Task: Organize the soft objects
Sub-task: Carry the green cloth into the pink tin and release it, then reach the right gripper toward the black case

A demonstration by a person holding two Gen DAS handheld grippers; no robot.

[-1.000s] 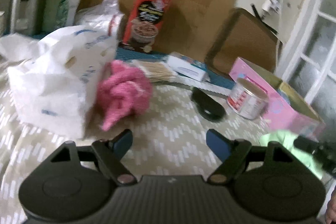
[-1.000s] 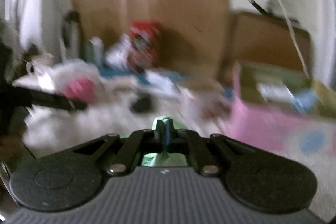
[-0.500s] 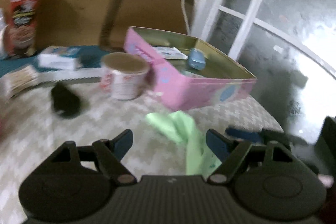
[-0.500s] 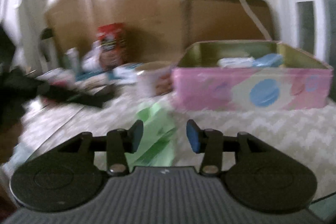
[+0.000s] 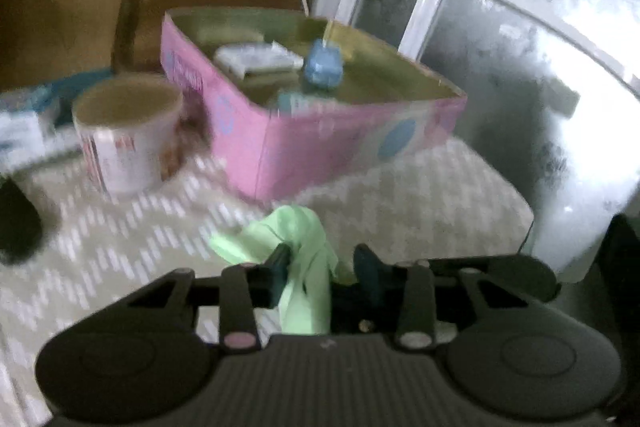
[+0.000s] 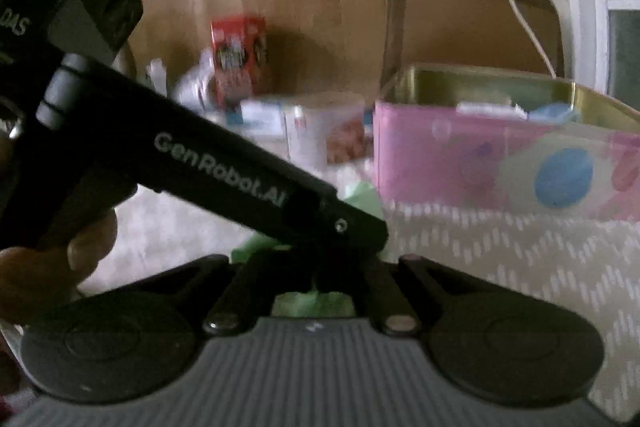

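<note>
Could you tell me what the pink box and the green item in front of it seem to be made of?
The pink box looks like printed tin: its inner walls have a dull gold, metallic sheen, though coated card is possible. The green item seems to be thin, soft cloth or tissue-like fabric, matte and crumpled into limp folds; blur leaves the weave unclear.

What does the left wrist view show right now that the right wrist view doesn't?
Only the left wrist view: the left gripper with its fingers shut on the green cloth, the window panes, and a black object at the left edge.

Only the right wrist view: the left gripper's body crossing the frame, the hand holding it, and a red box.

Both: the cloth, the pink tin, the white can.
</note>
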